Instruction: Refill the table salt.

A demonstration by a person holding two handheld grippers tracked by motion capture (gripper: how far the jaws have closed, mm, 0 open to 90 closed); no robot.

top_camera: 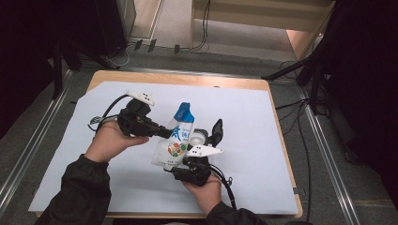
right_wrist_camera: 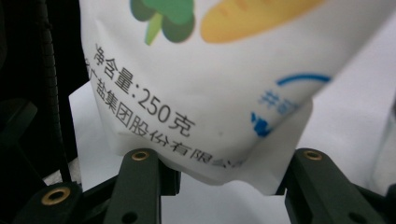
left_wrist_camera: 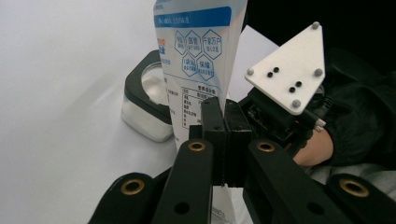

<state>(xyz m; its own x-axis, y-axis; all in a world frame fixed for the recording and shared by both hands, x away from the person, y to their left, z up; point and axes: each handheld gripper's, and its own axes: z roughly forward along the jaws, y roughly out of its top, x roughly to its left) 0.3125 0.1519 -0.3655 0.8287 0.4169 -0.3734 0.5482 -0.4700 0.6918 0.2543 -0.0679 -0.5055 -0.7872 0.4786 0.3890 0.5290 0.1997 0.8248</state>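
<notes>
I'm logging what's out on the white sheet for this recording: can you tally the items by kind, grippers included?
Printed pouches: 1, the white and blue pouch, held between both grippers
Jars: 1, the clear jar with black rim and open black lid, white contents inside
Grippers: 2, the left gripper and the right gripper
Total: 4

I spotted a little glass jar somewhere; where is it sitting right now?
In the high view the jar stands open on the white sheet near the table's middle, just right of the pouch held by both grippers.
</notes>
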